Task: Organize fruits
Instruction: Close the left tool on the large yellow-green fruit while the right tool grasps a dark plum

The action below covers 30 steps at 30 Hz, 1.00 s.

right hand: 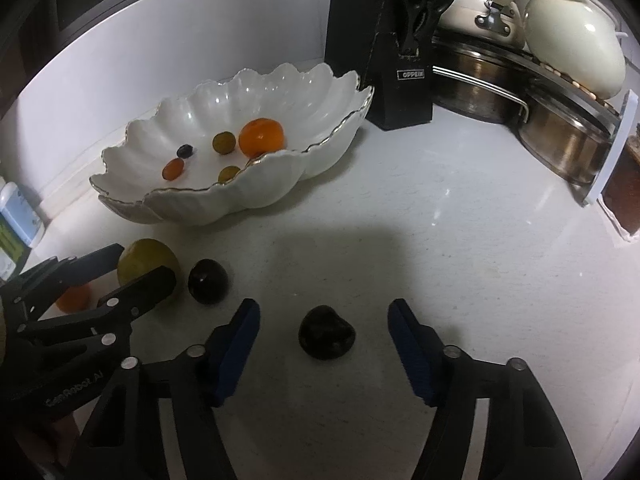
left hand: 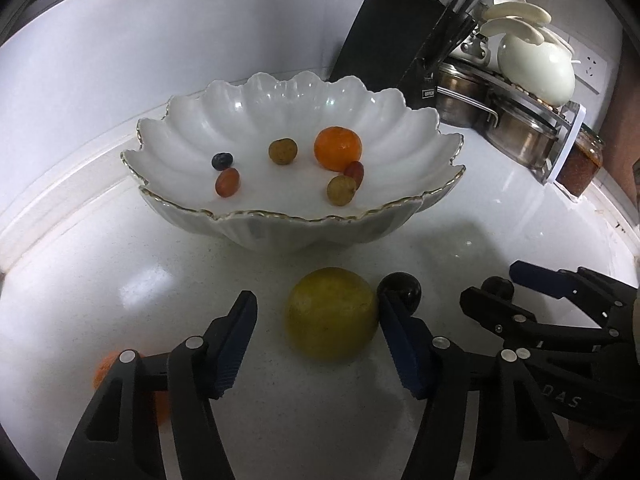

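Nearest the left wrist camera, the left tongs [left hand: 316, 342] were spread around a yellow-green round fruit [left hand: 332, 312] on the white worktop [left hand: 120, 280]. The right-hand pad touched or nearly touched the fruit's side; the left-hand pad stood clear of it, so there was no grip. A dark plum [left hand: 404, 290] lay just beside the fruit, behind the right-hand pad. An orange fruit [left hand: 102, 372] sat on the worktop by the left finger, mostly hidden.

In the right wrist view, the right tongs [right hand: 324, 350] were spread, with a second dark plum [right hand: 326, 332] on the worktop between the pads and clear of both.

Beyond the loose fruit stood a white scalloped bowl [left hand: 200, 120] with a gilt rim. It held a mandarin [left hand: 338, 148], two small brownish-green round fruits [left hand: 283, 151] [left hand: 341, 190], two red grapes [left hand: 228, 182] [left hand: 355, 172] and a blueberry [left hand: 222, 161]. One red grape touched the mandarin.

Behind the bowl, to the right, stood a black knife block [right hand: 384, 40], labelled OPPEIN. Right of it were steel pots [right hand: 480, 80] under a rack, a cream ceramic jar [right hand: 576, 52] on top, and a jar of reddish preserve [left hand: 582, 160] at the far right. A white bottle [right hand: 18, 216] stood at the left edge of the right wrist view.
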Motion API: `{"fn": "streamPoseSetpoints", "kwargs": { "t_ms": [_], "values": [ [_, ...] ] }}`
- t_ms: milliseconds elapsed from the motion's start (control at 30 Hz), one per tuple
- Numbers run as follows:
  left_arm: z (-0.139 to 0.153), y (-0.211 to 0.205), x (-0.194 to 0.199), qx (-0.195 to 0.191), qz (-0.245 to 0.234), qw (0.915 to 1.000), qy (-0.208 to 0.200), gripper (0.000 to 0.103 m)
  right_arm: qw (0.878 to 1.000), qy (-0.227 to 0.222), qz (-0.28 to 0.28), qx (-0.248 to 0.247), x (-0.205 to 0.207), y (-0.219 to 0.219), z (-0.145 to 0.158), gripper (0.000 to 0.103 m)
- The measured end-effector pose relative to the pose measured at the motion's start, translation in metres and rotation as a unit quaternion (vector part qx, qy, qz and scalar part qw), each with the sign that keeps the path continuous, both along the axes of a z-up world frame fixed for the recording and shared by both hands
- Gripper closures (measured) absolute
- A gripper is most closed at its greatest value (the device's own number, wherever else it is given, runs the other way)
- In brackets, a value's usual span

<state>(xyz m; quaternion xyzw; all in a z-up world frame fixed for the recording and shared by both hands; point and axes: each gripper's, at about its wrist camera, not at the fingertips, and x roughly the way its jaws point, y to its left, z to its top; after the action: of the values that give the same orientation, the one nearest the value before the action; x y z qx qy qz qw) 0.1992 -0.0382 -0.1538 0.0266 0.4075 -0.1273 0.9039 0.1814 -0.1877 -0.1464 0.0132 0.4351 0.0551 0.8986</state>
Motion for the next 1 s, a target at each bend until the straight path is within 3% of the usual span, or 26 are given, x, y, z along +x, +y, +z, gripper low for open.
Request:
{"fn": "streamPoseSetpoints", "kwargs": {
  "t_ms": [100,167,300,1000],
  "values": [
    [0.000,-0.002,0.000,-0.006,-0.008,1.0000,0.002,0.050,1.000,0.002,-0.002,0.000,0.000,0.001,-0.002,0.043],
    [-0.001,-0.003,0.000,-0.009,-0.013,0.9999,0.003,0.055,1.000,0.005,-0.003,-0.002,0.000,0.001,-0.003,0.052],
    [-0.001,-0.003,-0.001,-0.011,-0.014,0.9998,0.002,0.055,1.000,0.006,-0.007,-0.005,0.000,0.000,-0.005,0.074],
    [0.017,0.004,-0.019,-0.010,-0.020,0.9996,-0.017,0.056,1.000,-0.007,-0.024,-0.010,-0.019,0.000,0.017,0.074]
  ]
}}
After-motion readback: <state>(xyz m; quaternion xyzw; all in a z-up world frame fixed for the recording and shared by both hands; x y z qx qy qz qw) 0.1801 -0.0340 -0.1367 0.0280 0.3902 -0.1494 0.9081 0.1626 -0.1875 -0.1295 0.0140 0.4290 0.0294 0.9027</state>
